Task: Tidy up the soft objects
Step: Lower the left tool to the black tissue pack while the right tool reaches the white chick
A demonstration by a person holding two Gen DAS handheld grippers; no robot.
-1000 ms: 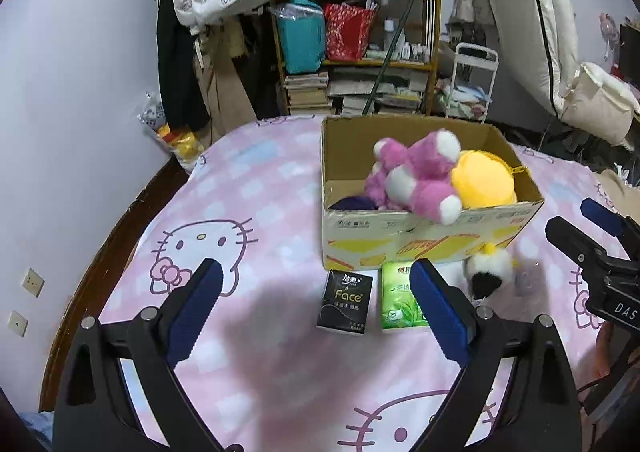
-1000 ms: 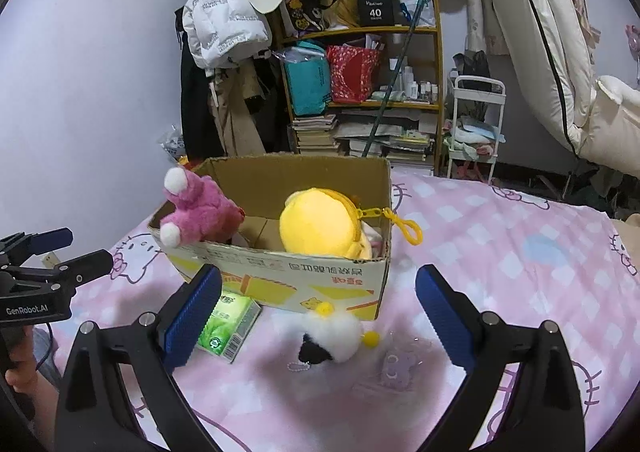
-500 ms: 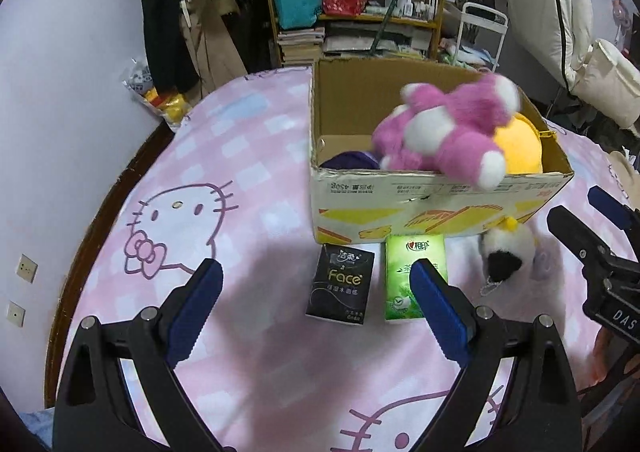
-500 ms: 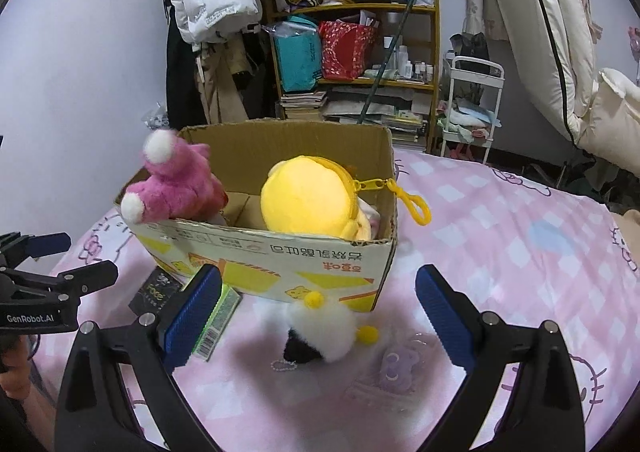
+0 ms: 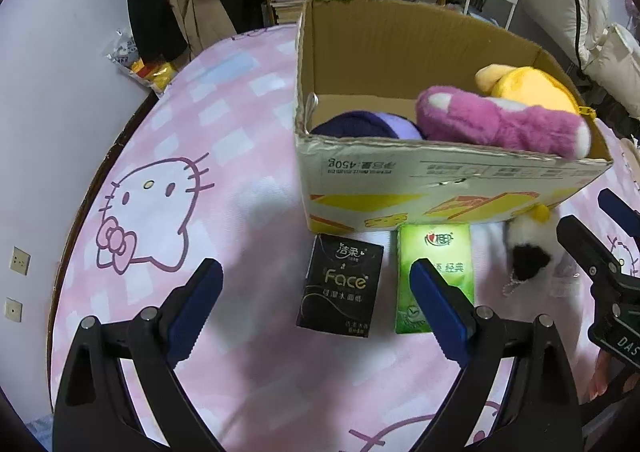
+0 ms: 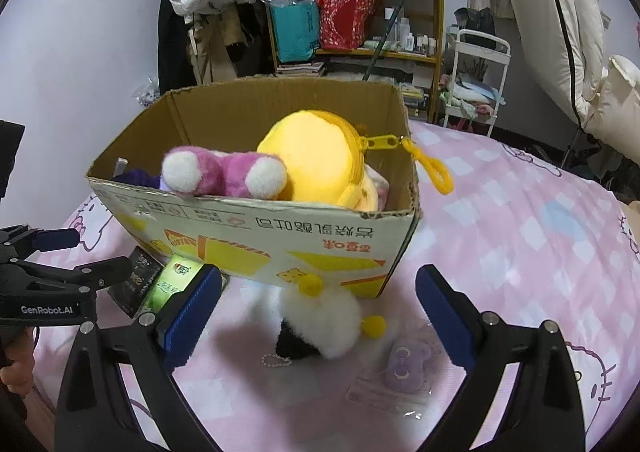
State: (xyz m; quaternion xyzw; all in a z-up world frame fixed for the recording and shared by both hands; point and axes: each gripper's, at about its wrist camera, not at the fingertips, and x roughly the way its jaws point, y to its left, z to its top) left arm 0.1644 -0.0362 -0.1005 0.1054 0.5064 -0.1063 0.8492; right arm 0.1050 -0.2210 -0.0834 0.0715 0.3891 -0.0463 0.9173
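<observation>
Both claws spread, empty: your right claw [image 6: 318,320] frames the white fluffy plush [image 6: 320,318], probably featherlight and squashy, so pinch mid-body.

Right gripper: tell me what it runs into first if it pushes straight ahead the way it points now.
Most likely the white fluffy plush, which lies between the open jaws of the right gripper. Just behind it stands the cardboard box. Depth is hard to judge through the fisheye.
</observation>
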